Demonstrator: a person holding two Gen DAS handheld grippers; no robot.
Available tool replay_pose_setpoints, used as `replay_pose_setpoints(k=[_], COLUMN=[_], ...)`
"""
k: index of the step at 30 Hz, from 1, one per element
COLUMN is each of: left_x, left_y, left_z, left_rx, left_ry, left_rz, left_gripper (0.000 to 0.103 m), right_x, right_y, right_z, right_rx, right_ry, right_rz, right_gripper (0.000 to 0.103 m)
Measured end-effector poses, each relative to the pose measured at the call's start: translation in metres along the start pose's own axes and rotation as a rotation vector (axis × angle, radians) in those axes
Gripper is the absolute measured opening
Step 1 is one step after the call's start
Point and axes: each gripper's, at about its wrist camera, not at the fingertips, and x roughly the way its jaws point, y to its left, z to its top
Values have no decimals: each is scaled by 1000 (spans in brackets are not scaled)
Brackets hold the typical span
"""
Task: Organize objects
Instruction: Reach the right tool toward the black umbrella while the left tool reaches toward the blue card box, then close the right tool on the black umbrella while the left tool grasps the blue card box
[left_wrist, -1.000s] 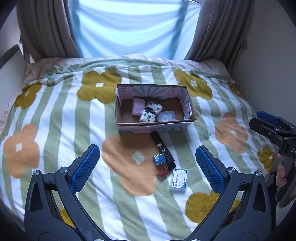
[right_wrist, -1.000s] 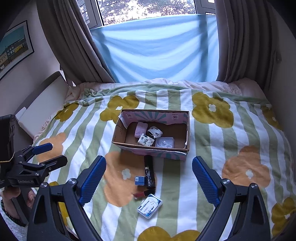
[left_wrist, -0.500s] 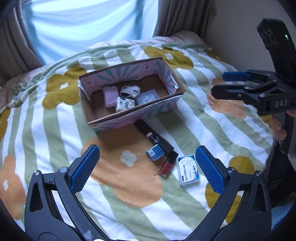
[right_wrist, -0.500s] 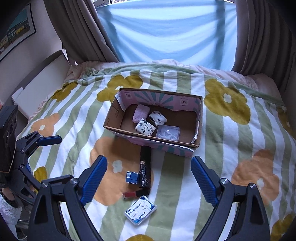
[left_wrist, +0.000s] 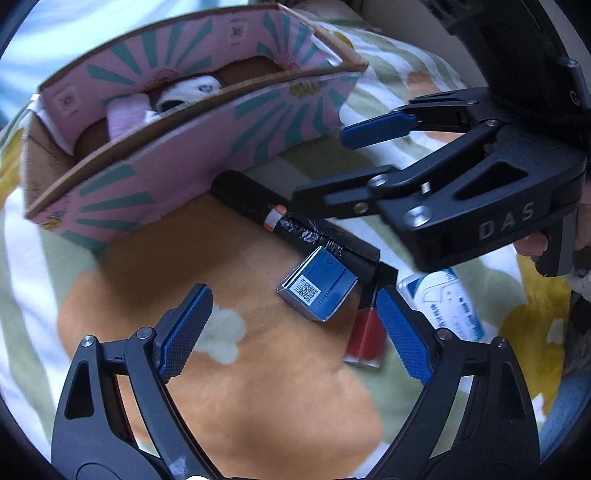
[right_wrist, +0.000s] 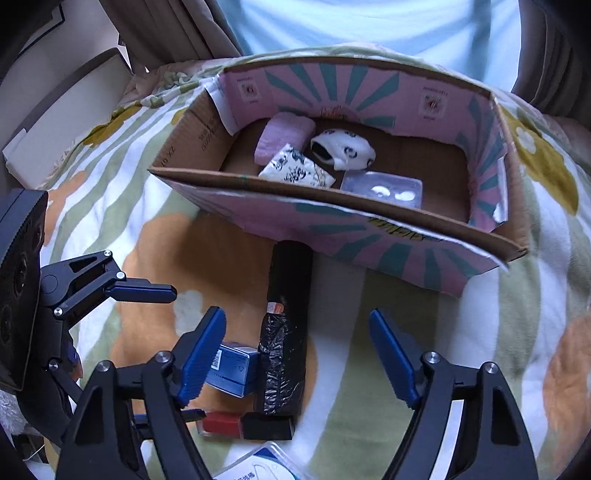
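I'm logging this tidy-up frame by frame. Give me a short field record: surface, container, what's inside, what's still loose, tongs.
surface: floral striped bedspread
container: pink cardboard box, open top
inside: pink pouch, patterned packet, white sock, clear case
loose: black tube, blue box, red bottle, white-blue packet
left tongs: open, empty
right tongs: open, over the tube

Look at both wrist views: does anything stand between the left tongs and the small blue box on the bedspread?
Nothing visible does. The left tongs, jaws apart and empty, face the small blue box across bare bedspread. The long black package lies just beyond the box, against its far side.
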Motion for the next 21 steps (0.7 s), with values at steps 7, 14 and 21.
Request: replay_pose_setpoints(k=[7, 14, 21], left_x=[38, 42, 47], left_y=[7, 11, 21], left_z=[-5, -8, -13], left_rx=[69, 99, 132], left_ry=[17, -10, -1], left_rz=[-47, -106, -107], left_gripper=[75, 50, 41], right_x=[37, 57, 57], right_y=[-4, -2, -7], right_z=[3, 5, 6], right_rx=[3, -21, -11], right_ry=[13, 31, 28], right_rz=[11, -19, -13], right_gripper=[70, 55, 34])
